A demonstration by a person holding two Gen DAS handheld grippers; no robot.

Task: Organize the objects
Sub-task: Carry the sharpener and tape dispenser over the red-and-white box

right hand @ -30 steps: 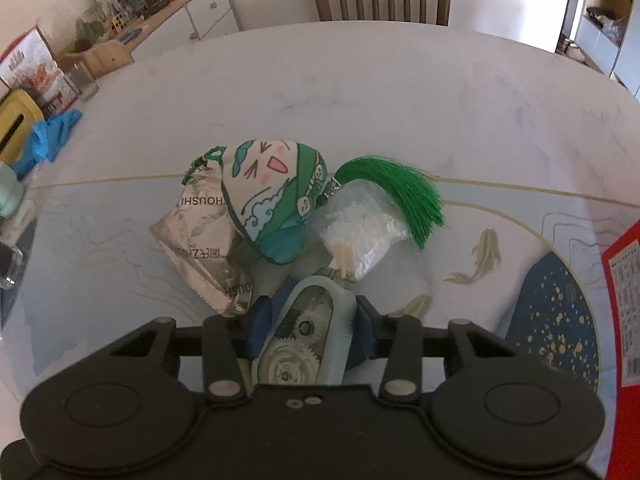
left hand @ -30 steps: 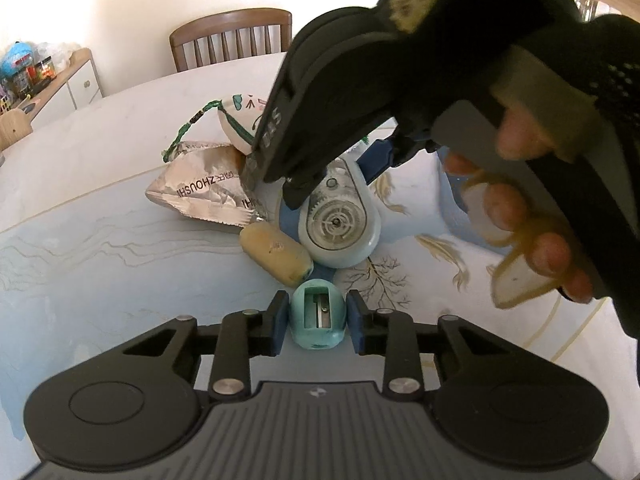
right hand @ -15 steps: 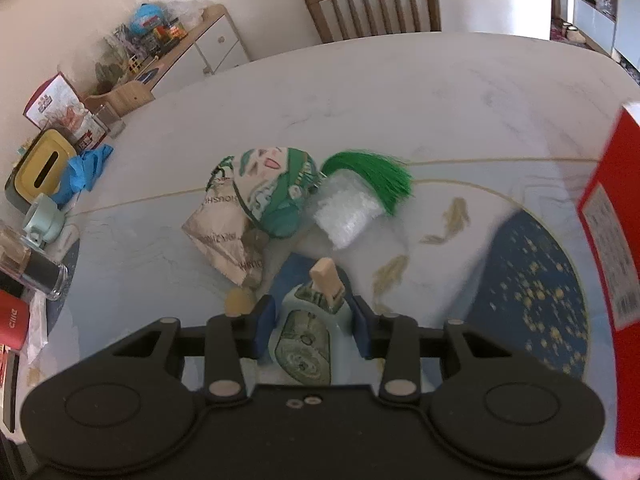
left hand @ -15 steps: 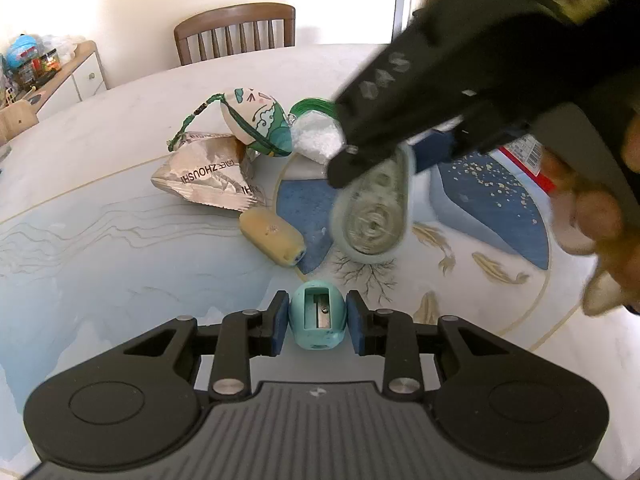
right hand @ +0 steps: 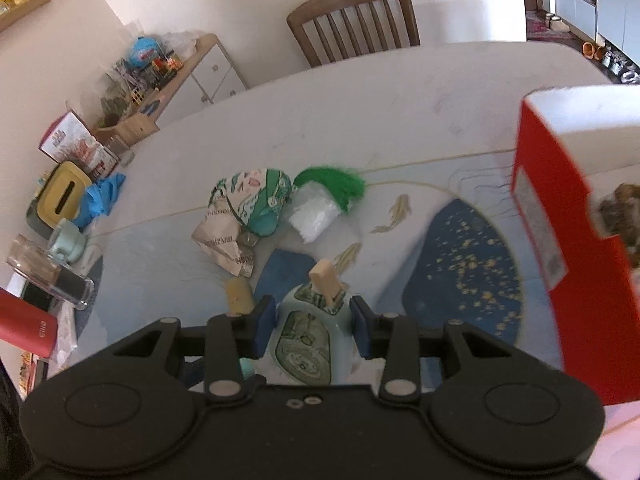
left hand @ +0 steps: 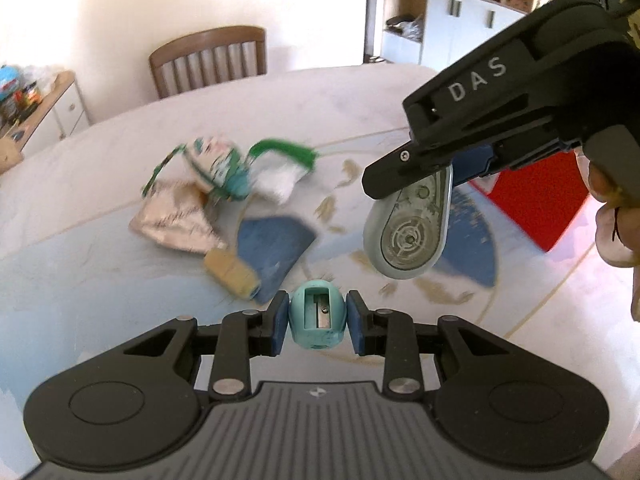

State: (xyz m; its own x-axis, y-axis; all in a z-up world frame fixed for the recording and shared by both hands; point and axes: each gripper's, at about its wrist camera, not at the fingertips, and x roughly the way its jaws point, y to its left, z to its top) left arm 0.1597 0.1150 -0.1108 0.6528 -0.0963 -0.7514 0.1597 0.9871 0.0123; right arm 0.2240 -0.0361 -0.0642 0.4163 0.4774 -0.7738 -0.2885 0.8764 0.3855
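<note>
Tape dispenser (right hand: 310, 336) and sharpener (left hand: 317, 320) are each carried in a claw, clear of the table (right hand: 360, 120). The dispenser, a pale teardrop-shaped plastic shell with gears visible through its side, is pinched across its flat faces by the right gripper (right hand: 313, 326), its tan tip pointing forward past the pads. From the left view the same dispenser (left hand: 408, 228) is seen hanging below the right claw, ahead and to the right of the left gripper (left hand: 317, 322).

The sharpener, a small teal egg of hard plastic with a metal blade in its slot, is clamped between the blue pads of the left claw, held at its widest part.

Both things are judged light and rigid, so little squeeze should be needed. The smooth curved shells are likely slippery; the sharpener's rounded sides could let it squirt out if the grip is off centre. The dispenser is best taken across its flat faces, as now, and not by the tip, which looks thin and may snap.

A red box (right hand: 568, 248) stands close ahead and right of the right claw, with something brown inside it that is too blurred to name. Ahead of both claws, on the table, lie a foil packet (right hand: 224, 244), a patterned pouch (right hand: 256, 200) with a green tassel (right hand: 332, 184), a clear bag (right hand: 314, 216) and a tan cork-like piece (right hand: 239, 294); these are judged soft or crushable, apart from the cork.
</note>
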